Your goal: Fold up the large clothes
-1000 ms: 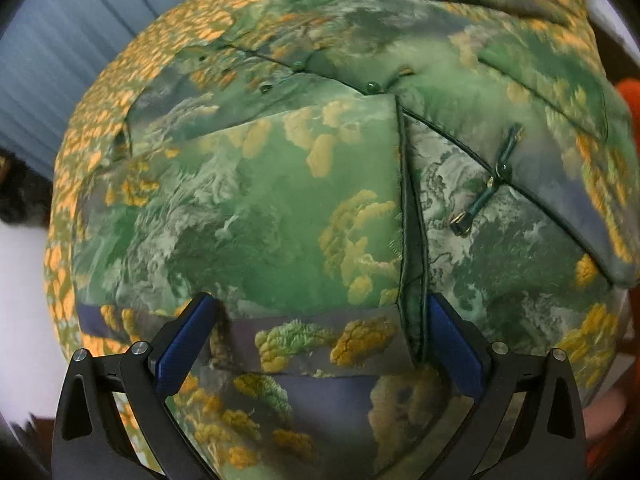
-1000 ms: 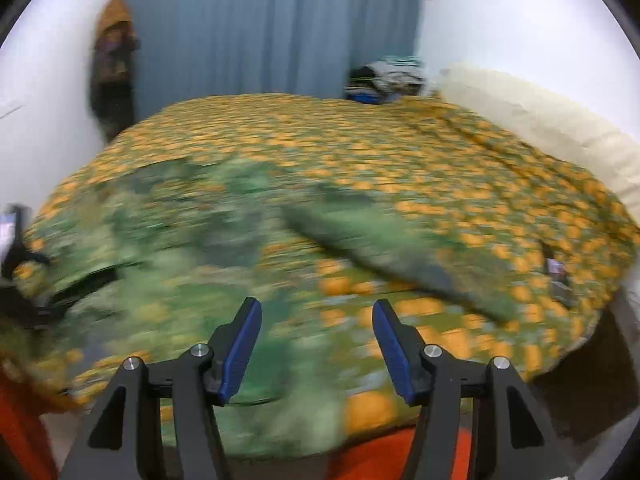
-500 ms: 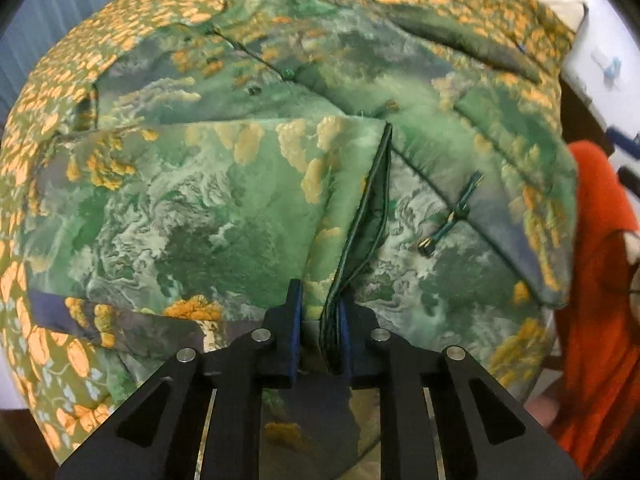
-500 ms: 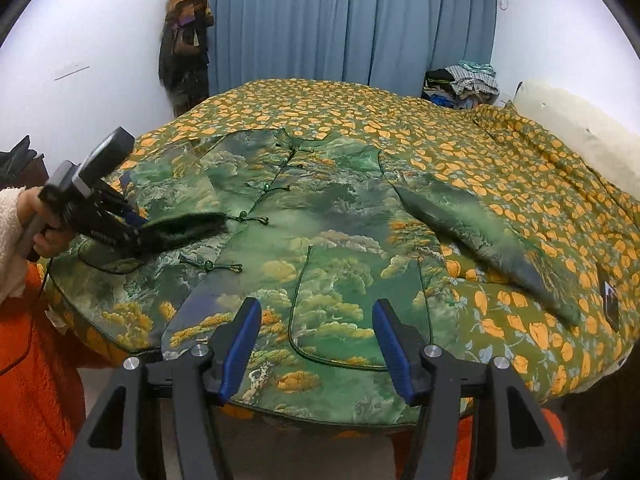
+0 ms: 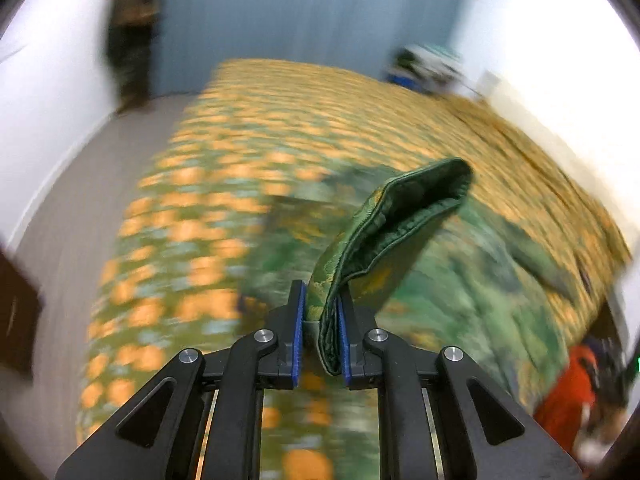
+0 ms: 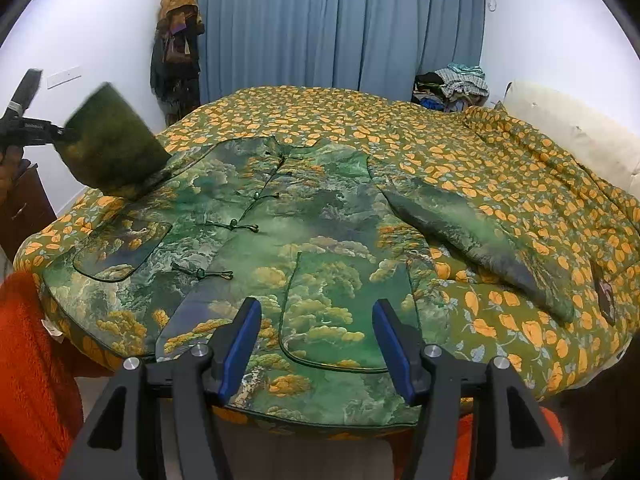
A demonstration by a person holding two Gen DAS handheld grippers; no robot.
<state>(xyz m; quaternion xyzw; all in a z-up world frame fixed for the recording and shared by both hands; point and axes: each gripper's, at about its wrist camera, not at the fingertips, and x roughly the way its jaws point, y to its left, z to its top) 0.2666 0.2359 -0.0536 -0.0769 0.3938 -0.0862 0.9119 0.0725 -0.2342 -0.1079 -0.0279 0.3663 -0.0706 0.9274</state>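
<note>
A green padded jacket (image 6: 304,236) with a cloud and tree print lies face up on the bed, front fastened with knot buttons. My left gripper (image 5: 322,330) is shut on the cuff of its left sleeve (image 5: 404,216) and holds it lifted above the bed; the raised sleeve (image 6: 108,148) shows blurred at the left of the right wrist view. The other sleeve (image 6: 472,232) lies flat to the right. My right gripper (image 6: 318,344) is open and empty, hovering over the jacket's hem near the bed's front edge.
The bed has an orange-leaf quilt (image 6: 520,184). A clothes pile (image 6: 452,84) sits at its far corner, a cream pillow (image 6: 576,132) at right. Blue curtains (image 6: 332,28) and hanging garments (image 6: 176,40) are behind. The person's orange clothing (image 6: 28,352) is at left.
My left gripper closed on the sleeve cuff and lifted it up off the jacket, swinging its view toward the room. My right gripper stayed open over the hem.
</note>
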